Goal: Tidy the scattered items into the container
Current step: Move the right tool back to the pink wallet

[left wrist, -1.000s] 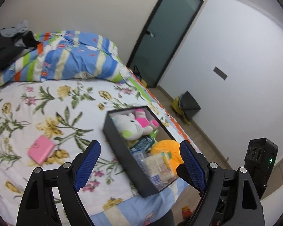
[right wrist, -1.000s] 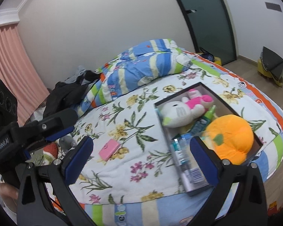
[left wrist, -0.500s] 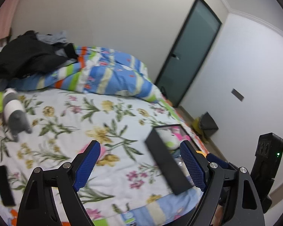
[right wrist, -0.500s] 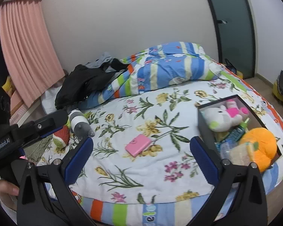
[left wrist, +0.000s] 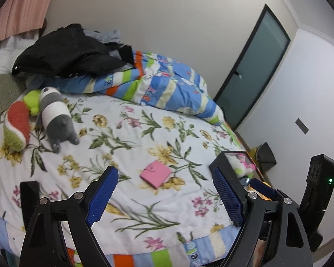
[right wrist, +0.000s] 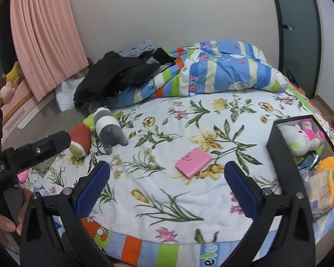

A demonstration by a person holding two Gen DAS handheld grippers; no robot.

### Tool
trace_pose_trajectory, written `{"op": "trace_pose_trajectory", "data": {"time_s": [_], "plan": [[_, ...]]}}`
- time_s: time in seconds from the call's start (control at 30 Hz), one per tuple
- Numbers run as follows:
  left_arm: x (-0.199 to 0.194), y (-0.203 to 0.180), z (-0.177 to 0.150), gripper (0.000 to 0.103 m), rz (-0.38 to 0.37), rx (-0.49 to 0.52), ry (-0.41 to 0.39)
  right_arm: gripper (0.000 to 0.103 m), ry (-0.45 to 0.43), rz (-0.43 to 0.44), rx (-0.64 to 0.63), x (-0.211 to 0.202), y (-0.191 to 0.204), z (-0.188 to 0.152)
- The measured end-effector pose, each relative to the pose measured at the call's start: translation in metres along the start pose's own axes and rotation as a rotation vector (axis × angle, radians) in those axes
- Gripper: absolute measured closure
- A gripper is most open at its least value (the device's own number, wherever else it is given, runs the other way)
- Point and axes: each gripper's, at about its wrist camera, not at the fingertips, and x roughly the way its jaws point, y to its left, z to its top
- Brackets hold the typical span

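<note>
On the bed's floral bedspread, the pink wallet lies flat, long axis slanting up-right, just ahead between both empty hand-held grippers, left and right, jaws apart; the black box sits right.

I see a pink curtain upper left, a dark door right, black clothes on striped bedding.

The left gripper's finger is hiding most of the black box at four o'clock, its contents barely showing.
</note>
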Motion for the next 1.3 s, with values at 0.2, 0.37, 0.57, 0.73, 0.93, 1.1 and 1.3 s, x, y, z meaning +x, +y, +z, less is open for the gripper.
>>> {"op": "trace_pose_trajectory", "data": {"time_s": [0.2,0.37,0.57,0.73,0.93,1.1,1.3], "plan": [[0.007,0.02,-0.002,0.016,0.014,-0.015,0.021,0.0,0.034,0.016,0.011,0.021,0.009,-0.002],[0.021,0.025,-0.004,0.016,0.021,-0.019,0.045,0.0,0.053,0.023,0.023,0.036,0.008,-0.003],[0.043,0.023,-0.006,0.016,0.017,-0.015,0.075,0.0,0.079,0.024,0.051,0.053,-0.006,-0.005],[0.064,0.021,-0.009,0.016,0.011,-0.006,0.099,0.0,0.1,0.017,0.087,0.069,-0.026,-0.008],[0.092,0.022,-0.019,0.016,0.021,-0.005,0.145,0.0,0.125,0.014,0.138,0.088,-0.05,-0.012],[0.118,0.019,-0.028,0.016,0.026,0.003,0.191,0.0,0.152,0.024,0.167,0.106,-0.064,-0.015],[0.15,0.018,-0.034,0.016,0.027,0.007,0.238,0.0,0.194,0.031,0.213,0.133,-0.082,-0.02]]}}
